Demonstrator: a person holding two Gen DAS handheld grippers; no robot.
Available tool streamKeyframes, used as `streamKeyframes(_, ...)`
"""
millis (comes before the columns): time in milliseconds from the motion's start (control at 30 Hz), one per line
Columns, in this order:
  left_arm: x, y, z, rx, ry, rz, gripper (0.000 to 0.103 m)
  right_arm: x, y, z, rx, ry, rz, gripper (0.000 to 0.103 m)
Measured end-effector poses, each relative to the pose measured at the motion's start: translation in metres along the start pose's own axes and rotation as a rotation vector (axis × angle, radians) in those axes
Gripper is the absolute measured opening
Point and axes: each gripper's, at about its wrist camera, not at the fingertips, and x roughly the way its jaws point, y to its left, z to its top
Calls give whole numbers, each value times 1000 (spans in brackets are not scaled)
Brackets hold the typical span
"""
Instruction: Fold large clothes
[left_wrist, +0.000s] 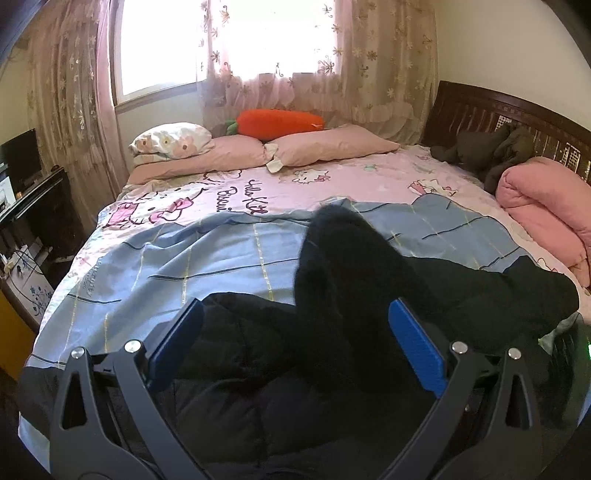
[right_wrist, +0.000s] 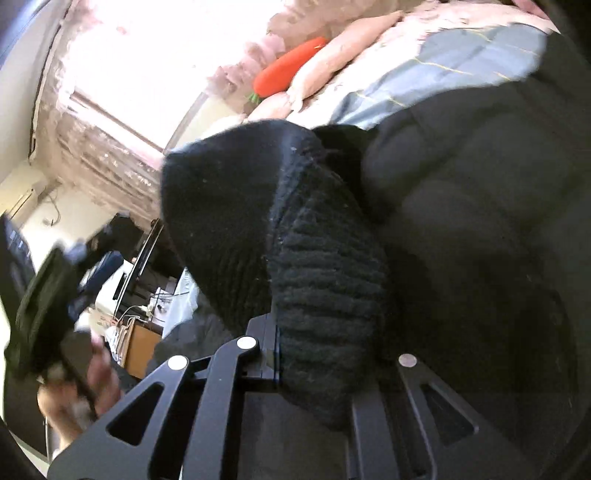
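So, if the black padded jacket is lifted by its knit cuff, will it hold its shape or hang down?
The black padded jacket will probably hang limp: it lies in soft folds on the blue sheet. The ribbed cuff, held between the right gripper fingers, looks stretchy, so it may lengthen under the weight. The quilted padding suggests bulk more than heaviness.

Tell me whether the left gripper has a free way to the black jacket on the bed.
Probably yes. The left gripper hangs open right above the black jacket, with nothing between its jaws and the quilted fabric. The knit cuff, raised by the right gripper, crosses just ahead but does not cover that near part.
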Motion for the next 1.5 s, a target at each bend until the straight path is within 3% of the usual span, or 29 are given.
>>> streamKeyframes(167,13,-7,-6,-7,45,1,101,-13,-39,-43,110,23,-36,9)
streamKeyframes(267,33,-15,-17,-16,118,-1,101,-13,-32,-54,48,32,-85,10)
streamKeyframes(333,47,-19,-24,-6,163,3,101,-16,-19,-58,-35,53,-126,24)
streamKeyframes(367,55,-24,-30,14,187,16,101,-18,-15,-57,-45,60,-134,36)
streamKeyframes(433,65,-30,-37,54,212,39,101,-30,-8,-49,-28,66,-108,49)
streamKeyframes(567,69,-41,-45,126,201,25,101,-63,1,-14,11,6,-104,52)
streamKeyframes(667,70,-54,-51,193,192,19,101,-92,19,6,-62,-23,-150,97)
streamKeyframes(800,80,-71,-60,247,221,5,101,-111,37,34,-119,84,-220,98)
streamKeyframes(867,82,-78,-66,262,228,5,101,-131,46,49,-159,16,-244,102)
streamKeyframes(933,83,-81,-68,269,231,2,101,-137,44,65,-242,-103,-302,102)
streamKeyframes(1000,83,-84,-69,277,227,23,101,-111,30,91,-304,-130,-466,102)
streamKeyframes(1133,80,-82,-68,278,216,26,101,-14,-15,113,-385,61,-643,102)
streamKeyframes(1167,80,-81,-67,281,211,32,101,10,-22,114,-400,125,-650,93)
streamKeyframes(1200,81,-80,-67,281,209,40,101,26,-31,108,-401,170,-639,62)
streamKeyframes(1267,82,-77,-67,271,212,53,101,38,-49,88,-312,242,-528,30)
streamKeyframes(1333,84,-74,-66,256,216,61,101,33,-52,66,-222,182,-467,25)
streamKeyframes(1500,83,-66,-60,218,209,92,101,29,-22,8,-281,189,-435,24)
